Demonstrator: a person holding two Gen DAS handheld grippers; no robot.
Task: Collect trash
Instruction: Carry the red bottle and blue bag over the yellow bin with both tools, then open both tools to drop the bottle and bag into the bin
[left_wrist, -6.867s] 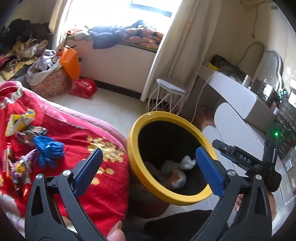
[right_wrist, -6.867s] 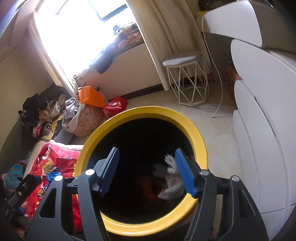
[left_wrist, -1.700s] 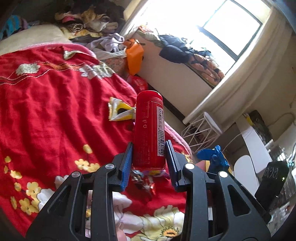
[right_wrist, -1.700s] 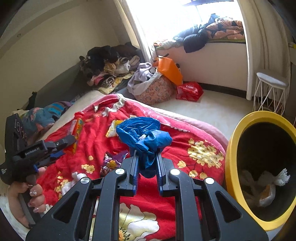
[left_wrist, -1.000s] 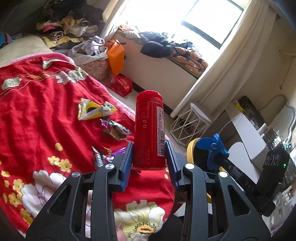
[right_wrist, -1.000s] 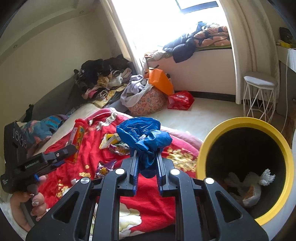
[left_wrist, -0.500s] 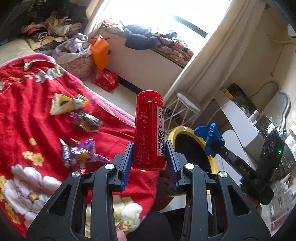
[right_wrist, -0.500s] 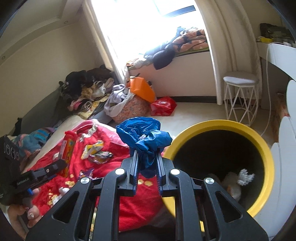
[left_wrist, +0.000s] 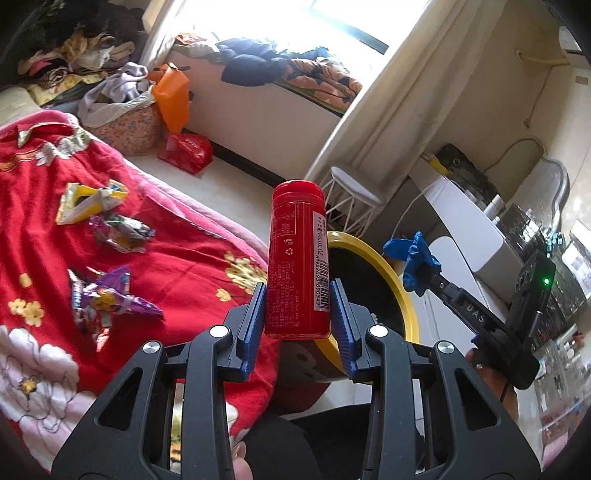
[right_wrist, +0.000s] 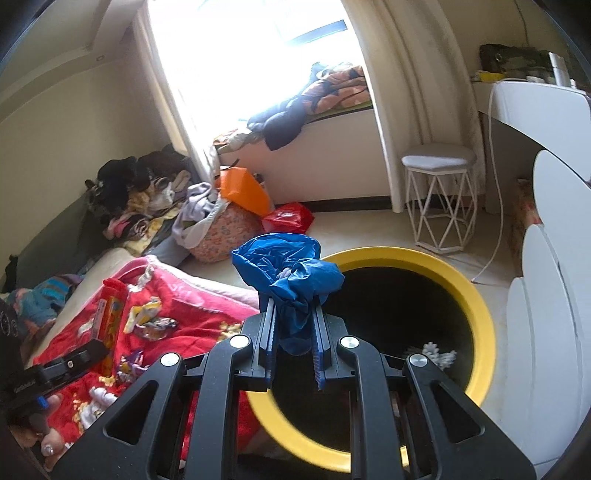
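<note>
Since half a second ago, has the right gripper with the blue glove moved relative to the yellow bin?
Yes. The right gripper with the blue glove has moved toward the yellow bin, now over its near rim.

A red flowered blanket covers the bed. On it lie a yellow wrapper, a silvery wrapper just beside it, and a purple wrapper nearer. The yellow-rimmed bin stands on the floor beside the bed.
</note>
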